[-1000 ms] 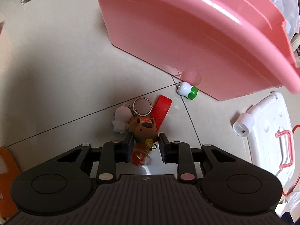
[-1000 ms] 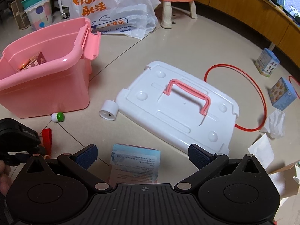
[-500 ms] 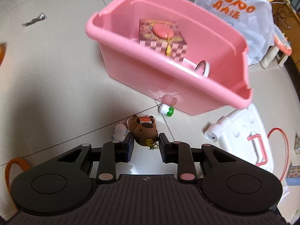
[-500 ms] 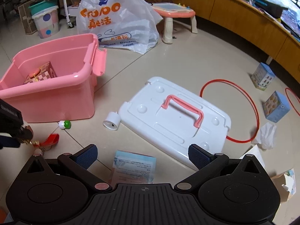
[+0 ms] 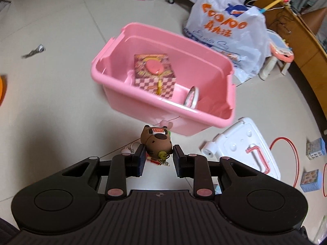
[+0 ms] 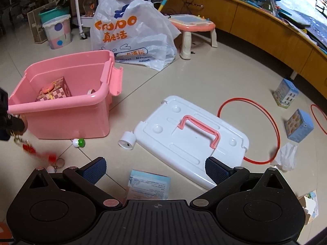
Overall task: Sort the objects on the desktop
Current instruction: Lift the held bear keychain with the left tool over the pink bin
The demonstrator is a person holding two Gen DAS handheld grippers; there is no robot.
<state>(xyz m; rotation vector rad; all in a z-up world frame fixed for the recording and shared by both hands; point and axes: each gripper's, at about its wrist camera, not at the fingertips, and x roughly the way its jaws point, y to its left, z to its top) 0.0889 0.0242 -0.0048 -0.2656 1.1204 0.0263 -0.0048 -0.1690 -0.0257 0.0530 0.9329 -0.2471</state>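
My left gripper (image 5: 159,155) is shut on a brown bear keychain (image 5: 156,144) and holds it in the air in front of the pink bin (image 5: 204,120). The keychain's red strap and ring (image 6: 48,158) dangle below. The bin holds a checkered box (image 5: 155,75) and a tape roll (image 5: 191,98). My right gripper (image 6: 155,168) is open and empty above a light blue booklet (image 6: 148,184) on the floor. The left gripper shows at the left edge of the right wrist view (image 6: 5,120).
A white lid with a pink handle (image 6: 194,138) lies right of the bin, with a white cylinder (image 6: 127,140) and a green-and-white ball (image 6: 79,143) nearby. A red hoop (image 6: 273,122), blue boxes (image 6: 298,125), crumpled tissue (image 6: 286,155) and a plastic bag (image 6: 132,34) surround them.
My left gripper has lifted the bear keychain off the floor and risen, so the bin's inside now shows. The right gripper has risen slightly and stays open.
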